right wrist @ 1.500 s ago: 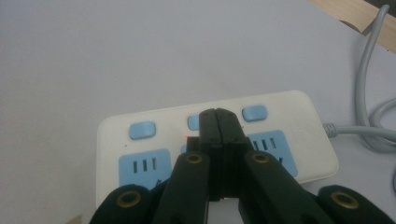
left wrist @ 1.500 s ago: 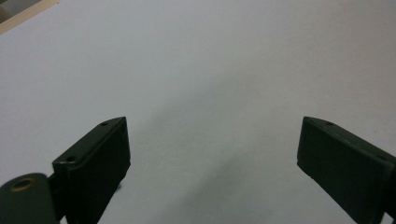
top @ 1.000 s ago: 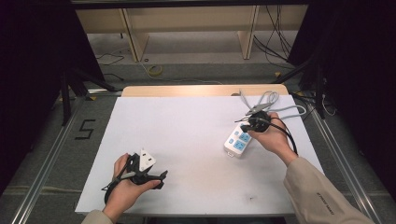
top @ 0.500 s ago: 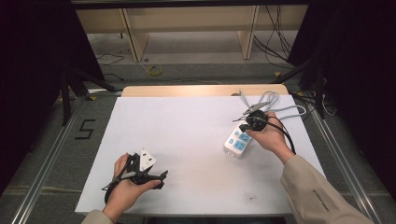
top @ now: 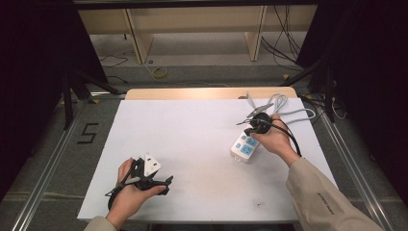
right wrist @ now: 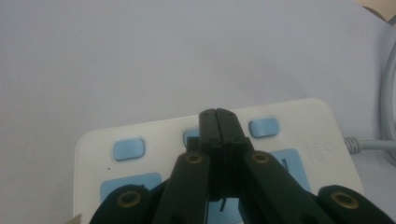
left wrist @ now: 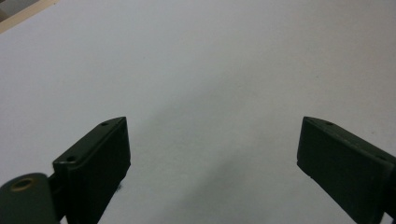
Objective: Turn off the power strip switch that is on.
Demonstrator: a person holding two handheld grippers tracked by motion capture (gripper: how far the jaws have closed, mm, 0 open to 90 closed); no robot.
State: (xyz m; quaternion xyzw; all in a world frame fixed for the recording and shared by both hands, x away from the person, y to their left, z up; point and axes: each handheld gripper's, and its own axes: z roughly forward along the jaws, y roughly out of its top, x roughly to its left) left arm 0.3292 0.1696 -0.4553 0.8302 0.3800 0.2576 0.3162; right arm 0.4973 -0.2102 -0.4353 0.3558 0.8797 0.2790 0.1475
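Right gripper, clenched empty, seemingly presses a rounded blue button on the glossy white power strip.

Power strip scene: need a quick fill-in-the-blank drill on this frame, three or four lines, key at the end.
1. The right gripper has its fingers ____ and points down at the power strip.
2. The power strip's buttons and sockets are ____ in colour.
3. The left gripper has its fingers ____ over the bare white table.
4. The strip's grey cable lies coiled at the table's far ____ corner in the high view.

Missing words: shut; blue; open; right
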